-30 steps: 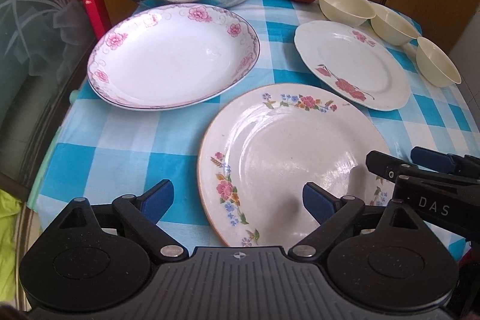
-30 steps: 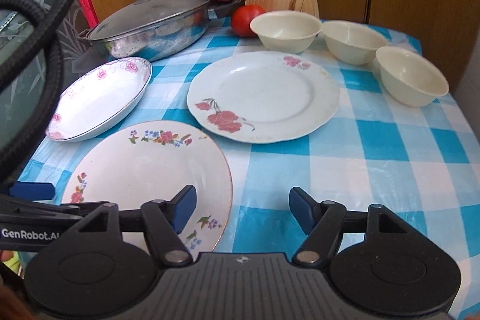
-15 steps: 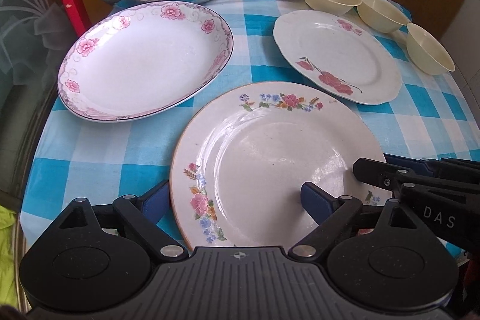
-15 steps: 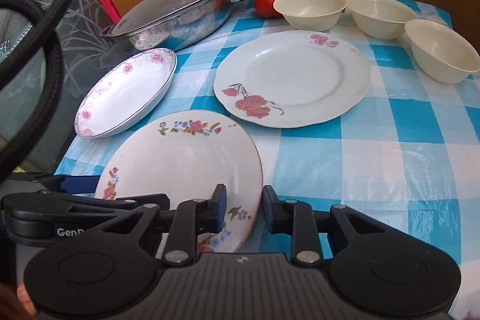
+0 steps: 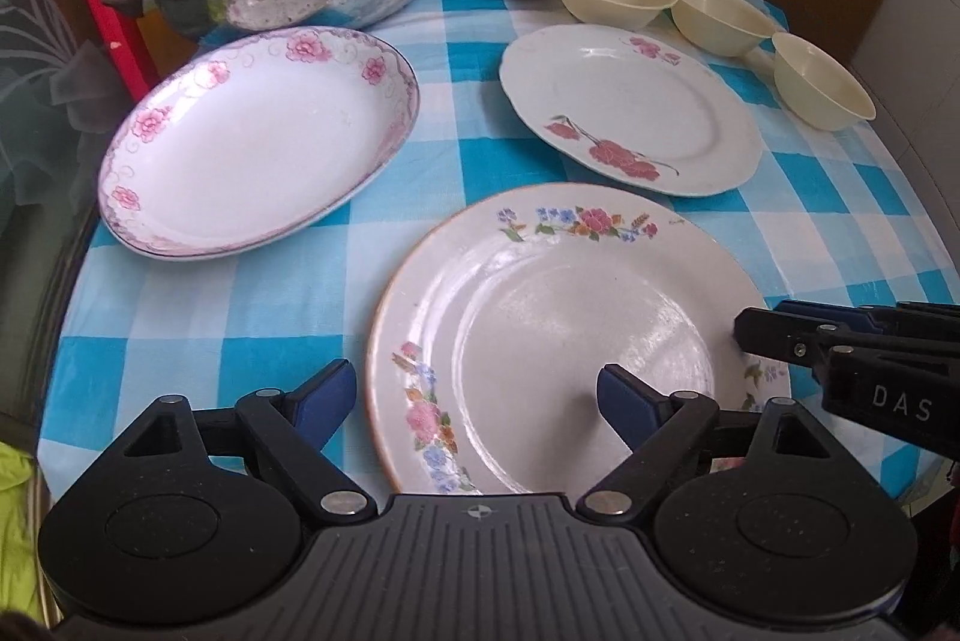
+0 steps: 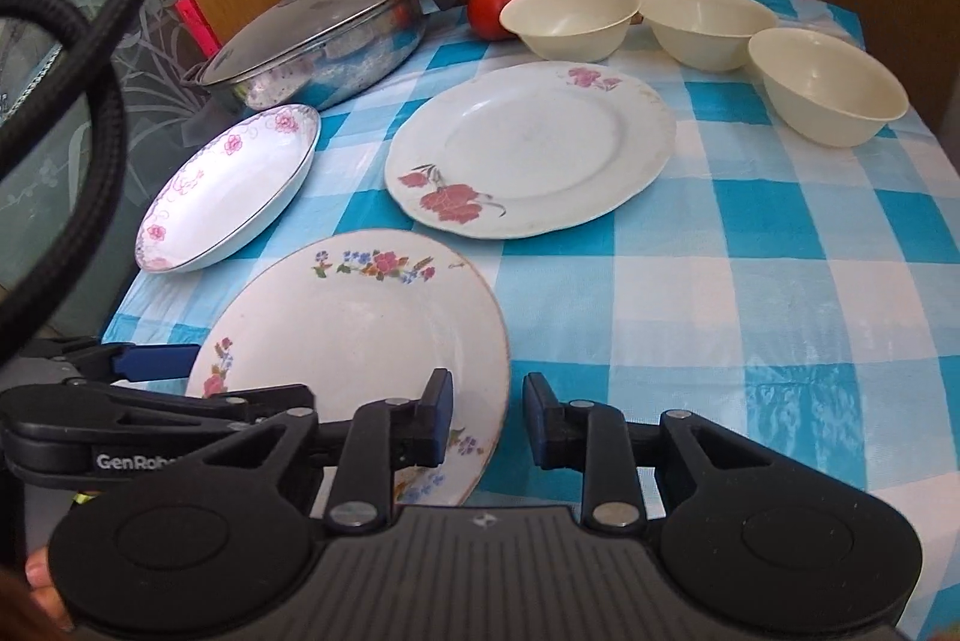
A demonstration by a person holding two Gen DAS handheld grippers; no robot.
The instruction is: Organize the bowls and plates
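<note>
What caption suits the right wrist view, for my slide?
Right gripper straddles the rim of the nearest floral plate, jaws not yet closed, on the checked tablecloth.

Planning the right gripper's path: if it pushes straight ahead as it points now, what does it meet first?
Probably the multicolour-flower plate: its rim lies between the right gripper fingers. Beyond is checked tablecloth; depth is uncertain.

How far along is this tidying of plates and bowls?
Barely begun. Nothing is stacked: the pink-rimmed plate, the red-flower plate and the three bowls all sit apart on the cloth. In hand is the nearest plate: the right tool straddles its rim, fingers not quite closed, while the left tool hangs open over it. All the stacking remains.
</note>
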